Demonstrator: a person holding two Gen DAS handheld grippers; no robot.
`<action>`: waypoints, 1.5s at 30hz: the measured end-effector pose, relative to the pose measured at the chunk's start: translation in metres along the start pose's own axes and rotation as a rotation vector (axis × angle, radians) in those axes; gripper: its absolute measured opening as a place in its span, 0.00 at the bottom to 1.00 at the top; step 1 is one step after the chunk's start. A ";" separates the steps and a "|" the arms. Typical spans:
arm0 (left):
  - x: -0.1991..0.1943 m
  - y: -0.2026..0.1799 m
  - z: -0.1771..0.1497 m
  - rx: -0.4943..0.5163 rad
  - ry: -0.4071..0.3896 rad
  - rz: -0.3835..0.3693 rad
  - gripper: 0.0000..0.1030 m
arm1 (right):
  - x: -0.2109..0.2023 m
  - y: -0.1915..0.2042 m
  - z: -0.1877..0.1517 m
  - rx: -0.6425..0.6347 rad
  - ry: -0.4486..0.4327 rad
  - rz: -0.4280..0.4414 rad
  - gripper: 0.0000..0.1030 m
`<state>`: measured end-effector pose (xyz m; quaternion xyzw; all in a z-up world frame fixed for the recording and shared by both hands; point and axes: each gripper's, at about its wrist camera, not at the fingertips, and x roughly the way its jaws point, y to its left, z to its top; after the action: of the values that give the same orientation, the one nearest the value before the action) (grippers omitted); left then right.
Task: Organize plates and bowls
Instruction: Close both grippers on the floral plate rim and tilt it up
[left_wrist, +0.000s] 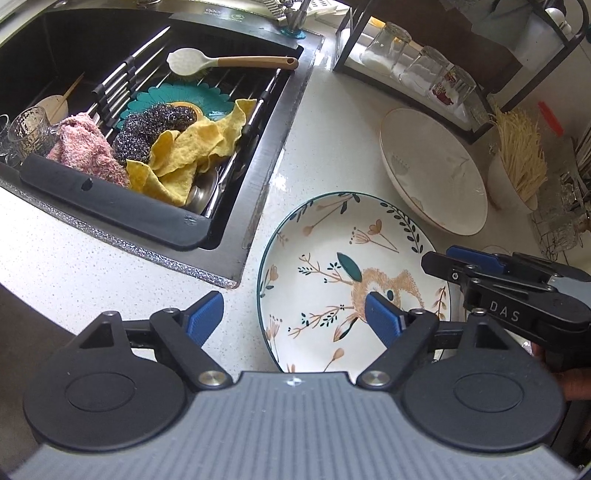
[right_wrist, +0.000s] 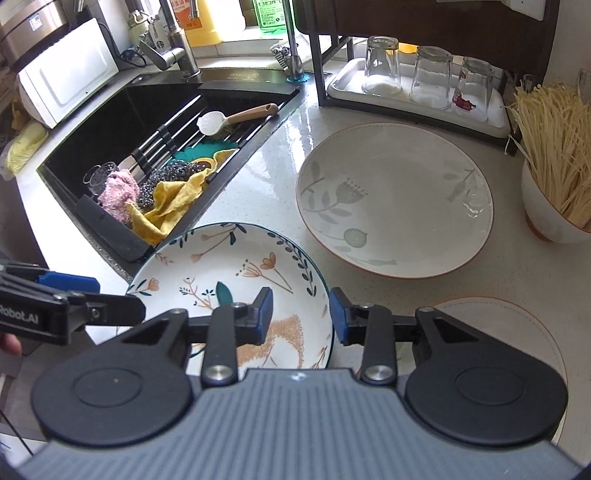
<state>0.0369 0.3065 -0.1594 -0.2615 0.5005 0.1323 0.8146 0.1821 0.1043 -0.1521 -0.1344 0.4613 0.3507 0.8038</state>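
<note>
Where right gripper (right_wrist: 301, 314) straddles floral plate (right_wrist: 236, 273) rim (contact unclear).

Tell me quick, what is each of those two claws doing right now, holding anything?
Left gripper: open wide, holding nothing, above the near rim of the patterned plate.
Right gripper: open, its jaws either side of that plate's rim, not shut on it.

This is a home kitchen. A black sink (right_wrist: 122, 122) set into a speckled white countertop (right_wrist: 258, 177) sits at ten o'clock, with a faucet (right_wrist: 173, 48) behind it. In it lie steel scourers (left_wrist: 155, 125), a yellow cloth (left_wrist: 192, 147) and a dish brush (left_wrist: 221, 61). At one o'clock, upturned glasses (right_wrist: 432, 77) drain on a tray (right_wrist: 498, 122); a microwave (right_wrist: 66, 70) stands at eleven.
</note>
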 end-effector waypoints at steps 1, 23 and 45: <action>0.002 0.001 0.000 -0.003 0.006 -0.001 0.77 | 0.002 -0.001 0.000 -0.003 0.004 -0.005 0.36; 0.030 0.016 -0.003 -0.066 0.036 0.050 0.26 | 0.026 -0.003 0.005 -0.073 0.053 -0.021 0.21; 0.029 0.009 -0.006 -0.109 0.001 0.065 0.19 | 0.034 -0.014 0.005 0.013 0.077 0.026 0.23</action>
<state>0.0415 0.3092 -0.1894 -0.2890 0.5012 0.1855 0.7942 0.2059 0.1119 -0.1790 -0.1364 0.4960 0.3525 0.7817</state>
